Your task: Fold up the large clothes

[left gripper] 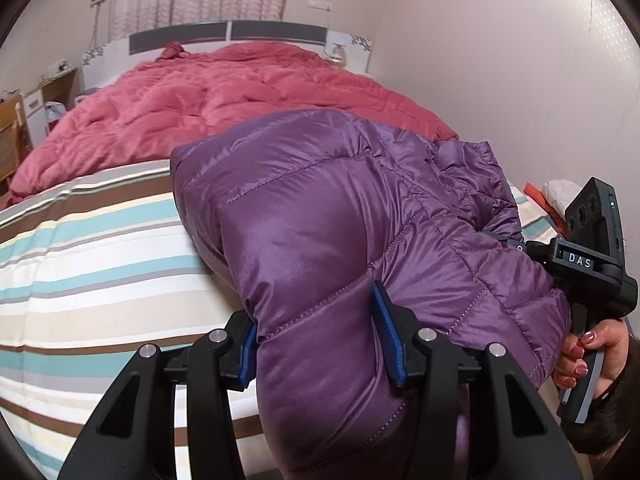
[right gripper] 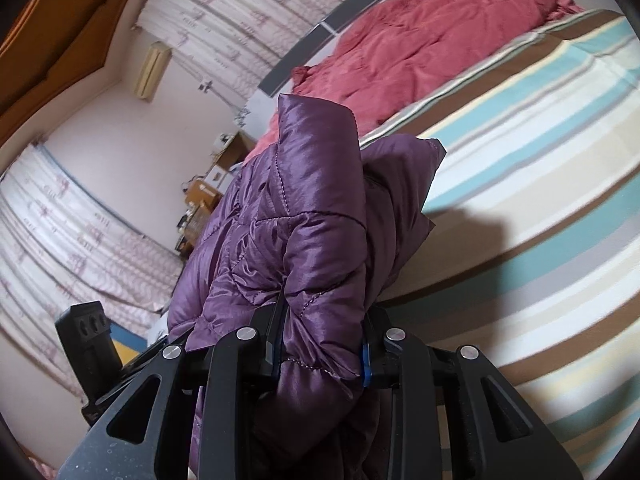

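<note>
- Purple puffer jacket [left gripper: 328, 216] is bunched up just above the striped bedsheet [left gripper: 80, 248], near edge of the bed.
- My left gripper [left gripper: 320, 344] is clamped on one padded fold, right gripper [right gripper: 324, 344] on another.
- Jacket's length runs between them, so I'd guess neither hand's nearer.

Jacket [left gripper: 320, 220] lower end cut off by frame edge.

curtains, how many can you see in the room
2: one curtain hangs behind the headboard, another curtain covers the adjoining wall, lower left in the right wrist view. More may be hidden.
</note>
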The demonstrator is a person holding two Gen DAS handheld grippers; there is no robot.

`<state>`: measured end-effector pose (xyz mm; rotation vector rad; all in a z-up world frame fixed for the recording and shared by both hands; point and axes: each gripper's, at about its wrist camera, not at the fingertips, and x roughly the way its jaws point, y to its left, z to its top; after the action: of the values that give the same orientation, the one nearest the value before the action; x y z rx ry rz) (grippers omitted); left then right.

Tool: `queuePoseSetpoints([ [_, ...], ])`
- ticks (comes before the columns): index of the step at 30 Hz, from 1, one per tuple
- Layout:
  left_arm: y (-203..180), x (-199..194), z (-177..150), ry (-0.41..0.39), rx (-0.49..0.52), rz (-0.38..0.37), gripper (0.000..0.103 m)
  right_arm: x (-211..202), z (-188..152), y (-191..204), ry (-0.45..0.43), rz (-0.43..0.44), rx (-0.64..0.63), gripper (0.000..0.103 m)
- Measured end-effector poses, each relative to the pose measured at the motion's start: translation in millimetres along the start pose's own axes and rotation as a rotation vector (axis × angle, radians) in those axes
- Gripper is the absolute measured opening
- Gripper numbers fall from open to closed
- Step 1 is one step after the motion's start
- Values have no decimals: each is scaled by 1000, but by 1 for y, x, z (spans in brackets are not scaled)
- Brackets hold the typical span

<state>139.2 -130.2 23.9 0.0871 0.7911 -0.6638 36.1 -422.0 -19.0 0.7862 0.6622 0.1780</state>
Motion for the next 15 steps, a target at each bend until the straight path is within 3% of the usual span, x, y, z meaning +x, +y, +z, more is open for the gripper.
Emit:
queuePoseSetpoints([
  [15,127,-67,-21,-115,-142,223,48,117,-9,117,124,146,-177,27],
])
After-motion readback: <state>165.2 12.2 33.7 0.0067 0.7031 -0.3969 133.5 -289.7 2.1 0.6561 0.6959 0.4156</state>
